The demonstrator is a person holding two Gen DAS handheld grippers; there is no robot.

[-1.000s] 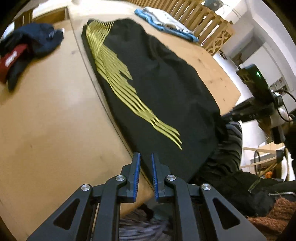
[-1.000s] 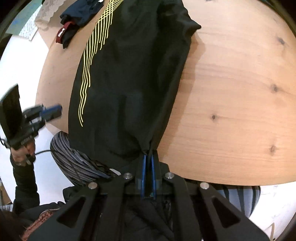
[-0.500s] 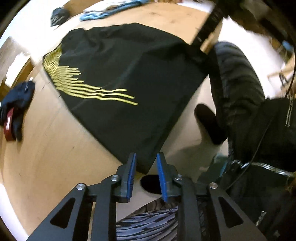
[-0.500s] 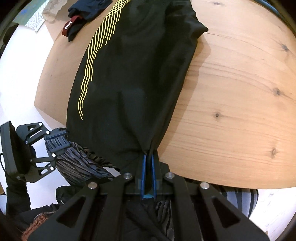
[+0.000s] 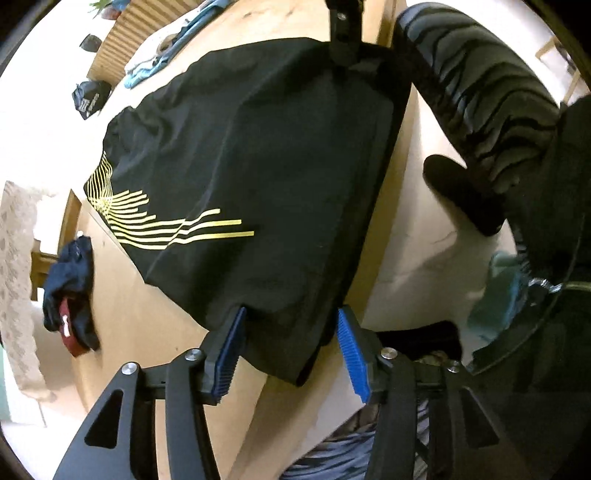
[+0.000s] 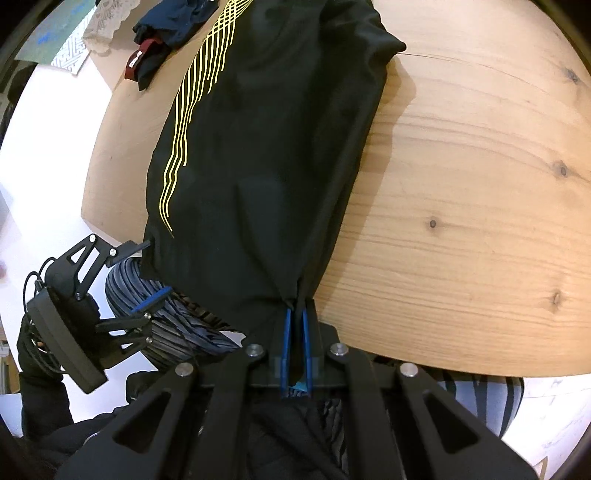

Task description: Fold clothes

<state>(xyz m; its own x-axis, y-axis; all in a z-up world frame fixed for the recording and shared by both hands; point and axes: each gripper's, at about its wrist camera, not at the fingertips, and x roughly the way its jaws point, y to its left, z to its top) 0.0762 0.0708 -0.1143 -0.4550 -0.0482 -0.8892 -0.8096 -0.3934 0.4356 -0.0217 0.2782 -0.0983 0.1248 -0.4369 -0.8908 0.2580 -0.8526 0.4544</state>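
Note:
A black garment [image 5: 258, 166] with yellow line print lies lengthwise on the wooden table [image 6: 461, 184], its near hem hanging over the table's edge. My left gripper [image 5: 290, 350] points down at one hem corner. Its jaws are opening, and the corner hangs between the blue pads [image 5: 229, 354], which do not press on it. My right gripper [image 6: 295, 321] is shut on the other hem corner, where the cloth bunches into the pads. In the right wrist view my left gripper [image 6: 147, 275] sits at the garment's left edge. In the left wrist view the right gripper [image 5: 343, 33] shows at the top.
A heap of navy and dark red clothes [image 5: 70, 291] lies on the table left of the garment. Blue and white clothes [image 5: 155, 66] and a small black item [image 5: 90, 99] lie at the far end. A person's striped trouser leg [image 5: 480, 92] is close to the table's edge.
My left gripper has swung round and rolled from the table's side to the garment's hem corner, and its jaws have widened around it. The right gripper has kept its hold and place.

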